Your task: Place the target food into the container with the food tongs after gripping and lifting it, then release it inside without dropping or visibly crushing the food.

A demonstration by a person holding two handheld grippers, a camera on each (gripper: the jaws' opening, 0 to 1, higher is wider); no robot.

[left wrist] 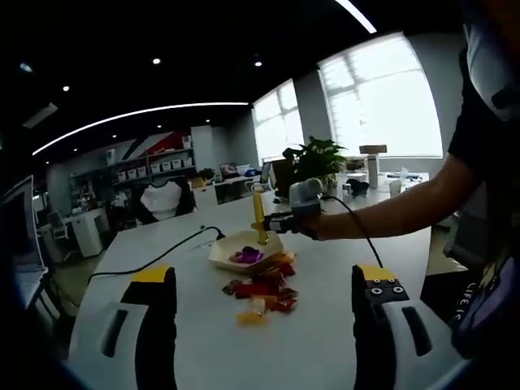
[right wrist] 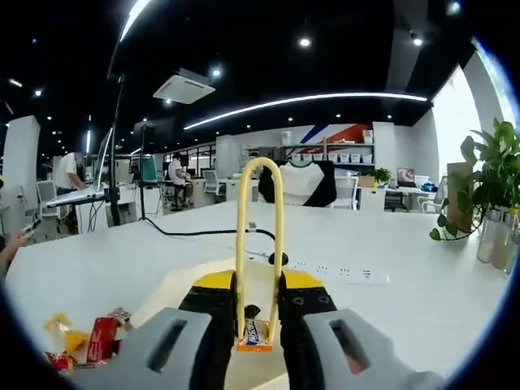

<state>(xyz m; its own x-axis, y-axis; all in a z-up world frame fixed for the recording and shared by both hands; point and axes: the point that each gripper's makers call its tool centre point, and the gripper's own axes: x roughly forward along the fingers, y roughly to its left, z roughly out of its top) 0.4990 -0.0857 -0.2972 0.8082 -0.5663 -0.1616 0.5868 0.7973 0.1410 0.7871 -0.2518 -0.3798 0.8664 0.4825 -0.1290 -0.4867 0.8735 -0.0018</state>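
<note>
Low centre of right gripper view — right gripper clamps yellow tongs, tips pinching wrapped snack over tray for release. Left gripper idle, jaws wide, over desk; snack pile centre frame, beside tray.

We saw the windows blown out with glare, ceiling strips glowing beyond them, and edges bent and dark.
</note>
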